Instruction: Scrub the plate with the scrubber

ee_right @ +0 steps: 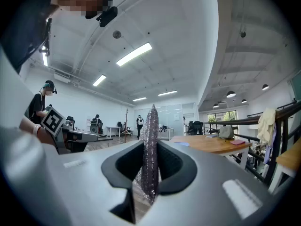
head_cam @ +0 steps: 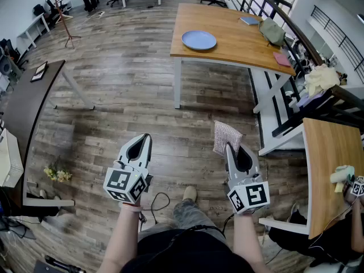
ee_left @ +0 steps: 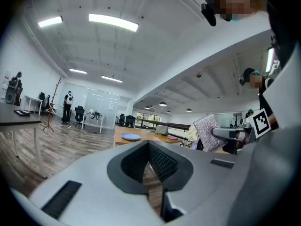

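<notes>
- Currently my right gripper (head_cam: 229,148) pinches the scrubber (head_cam: 225,135) upright.
- My left gripper (head_cam: 146,137) is closed tight, empty.
- Well ahead, the blue plate (head_cam: 199,40) lies on the wooden table (head_cam: 233,27).

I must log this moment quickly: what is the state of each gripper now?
Left gripper: shut, nothing between its jaws.
Right gripper: shut on the scrubber.

The bare left forearm (head_cam: 122,235) and right forearm (head_cam: 245,239) reach forward side by side. The grey left gripper (head_cam: 146,137) has its 2 jaws together, empty; the grey right gripper (head_cam: 229,148) pinches a glittery woven scrubber pad (head_cam: 226,134) upright.
</notes>
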A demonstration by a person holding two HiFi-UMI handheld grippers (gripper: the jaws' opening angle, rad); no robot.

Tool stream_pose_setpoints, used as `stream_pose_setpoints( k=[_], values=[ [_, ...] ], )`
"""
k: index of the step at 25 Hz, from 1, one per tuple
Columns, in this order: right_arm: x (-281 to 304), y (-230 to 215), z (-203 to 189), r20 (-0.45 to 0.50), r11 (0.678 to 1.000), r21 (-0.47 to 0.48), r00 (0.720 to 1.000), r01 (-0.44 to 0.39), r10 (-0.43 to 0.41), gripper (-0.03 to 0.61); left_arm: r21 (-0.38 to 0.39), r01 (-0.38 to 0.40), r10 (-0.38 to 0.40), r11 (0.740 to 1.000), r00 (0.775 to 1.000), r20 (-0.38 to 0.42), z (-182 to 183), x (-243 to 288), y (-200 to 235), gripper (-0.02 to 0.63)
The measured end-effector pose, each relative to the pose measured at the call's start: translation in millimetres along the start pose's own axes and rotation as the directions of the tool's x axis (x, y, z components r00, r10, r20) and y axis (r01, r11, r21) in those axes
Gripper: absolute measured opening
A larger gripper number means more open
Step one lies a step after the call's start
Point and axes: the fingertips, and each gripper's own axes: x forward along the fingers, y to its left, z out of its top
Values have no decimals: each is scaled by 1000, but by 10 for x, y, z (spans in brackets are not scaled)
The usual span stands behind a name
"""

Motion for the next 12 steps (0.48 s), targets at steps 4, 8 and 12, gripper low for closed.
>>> stream_pose_setpoints(
  k=[4,8,12],
  values=[
    [233,-354,6,3,1000,6,1000,-2,2,75,0,1,-1,1000,1000,0,51,423,-7,-5],
    [430,-692,-23,6,1000,13,1000,2,-2,75,-3,4,-4,1000,1000,9,84,821,-35,-5],
    [569,-982,-85,4,999,33,1000,2,-2,75,-4,4,-4,1000,1000,12,65,1137,-94,-5]
  ],
)
